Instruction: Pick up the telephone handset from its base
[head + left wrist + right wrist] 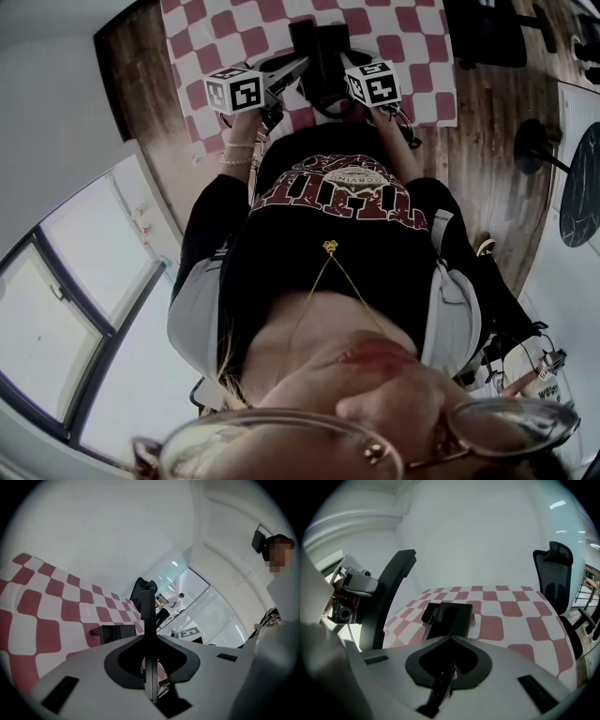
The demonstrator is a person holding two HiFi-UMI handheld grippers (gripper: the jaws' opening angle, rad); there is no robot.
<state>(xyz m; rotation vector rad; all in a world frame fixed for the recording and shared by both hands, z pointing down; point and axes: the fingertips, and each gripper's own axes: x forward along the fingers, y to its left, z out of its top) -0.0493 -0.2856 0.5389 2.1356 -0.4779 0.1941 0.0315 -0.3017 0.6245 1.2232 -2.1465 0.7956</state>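
A black handset point(391, 597) hangs upright in the air left of the table, with my left gripper point(352, 586) shut on its middle. In the left gripper view the handset point(148, 620) is a narrow vertical bar between the jaws of that left gripper point(149, 667). The black telephone base point(447, 619) stands on the red and white checked tablecloth point(511, 620) with nothing in its cradle; the same base point(112, 632) point(319, 52) shows below the handset. My right gripper point(443, 681) points down at the base from short of it, jaws together and holding nothing.
A black office chair point(555, 573) stands at the table's right end. Wooden floor point(487, 141) surrounds the table, with a round dark table point(581, 187) to the right. A person point(176, 603) stands far off behind glass. White walls rise behind the table.
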